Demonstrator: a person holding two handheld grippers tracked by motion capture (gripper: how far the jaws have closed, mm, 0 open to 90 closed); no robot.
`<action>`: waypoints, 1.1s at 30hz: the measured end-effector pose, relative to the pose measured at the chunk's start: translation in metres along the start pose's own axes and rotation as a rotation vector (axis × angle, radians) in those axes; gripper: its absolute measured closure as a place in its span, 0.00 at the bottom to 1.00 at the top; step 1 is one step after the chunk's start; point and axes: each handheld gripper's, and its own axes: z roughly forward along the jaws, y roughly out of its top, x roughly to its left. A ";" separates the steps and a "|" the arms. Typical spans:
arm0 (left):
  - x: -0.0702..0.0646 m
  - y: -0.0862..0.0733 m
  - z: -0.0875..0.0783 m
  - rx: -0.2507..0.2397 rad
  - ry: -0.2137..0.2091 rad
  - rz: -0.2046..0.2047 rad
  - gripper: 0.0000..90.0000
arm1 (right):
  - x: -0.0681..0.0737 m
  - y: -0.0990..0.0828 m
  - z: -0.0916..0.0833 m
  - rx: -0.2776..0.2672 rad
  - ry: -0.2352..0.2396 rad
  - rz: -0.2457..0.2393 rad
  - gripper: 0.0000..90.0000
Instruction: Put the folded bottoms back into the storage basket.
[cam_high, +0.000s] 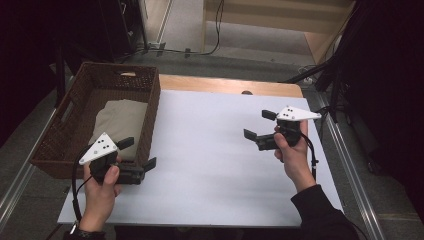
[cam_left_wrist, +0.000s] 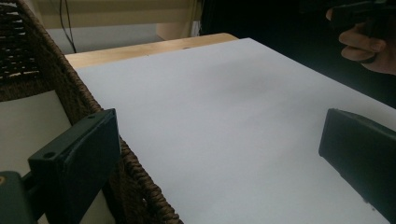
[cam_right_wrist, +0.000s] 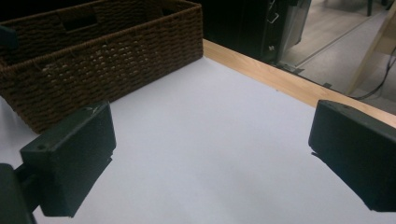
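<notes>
A brown wicker basket (cam_high: 146, 90) stands at the table's left edge with a folded beige cloth (cam_high: 120, 120) inside it. My left gripper (cam_high: 138, 152) is open at the basket's near right corner. In the left gripper view (cam_left_wrist: 219, 158) its jaws straddle the basket wall (cam_left_wrist: 70, 93), one over the cloth (cam_left_wrist: 32, 121) and one over the white table top (cam_left_wrist: 224, 102). My right gripper (cam_high: 259, 124) hovers open over the table's right side, empty. In the right gripper view (cam_right_wrist: 212, 154) it faces the basket (cam_right_wrist: 93, 51).
The white table top (cam_high: 210, 150) has a wooden strip (cam_high: 225, 84) along its far edge. Beyond it lie floor cables (cam_high: 215, 30) and dark equipment. Metal rails (cam_high: 350, 165) run along the table's sides. The person's right hand (cam_left_wrist: 369, 46) shows in the left gripper view.
</notes>
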 end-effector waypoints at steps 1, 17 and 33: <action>0.000 0.000 0.001 -0.002 0.000 -0.002 0.00 | -0.001 -0.003 -0.003 -0.001 -0.004 0.002 0.00; -0.003 -0.005 0.001 0.004 0.007 0.015 0.00 | -0.014 -0.051 -0.057 -0.016 -0.064 0.036 0.00; -0.003 -0.010 0.000 -0.005 -0.013 0.033 0.00 | -0.016 -0.092 -0.092 -0.019 -0.099 0.068 0.00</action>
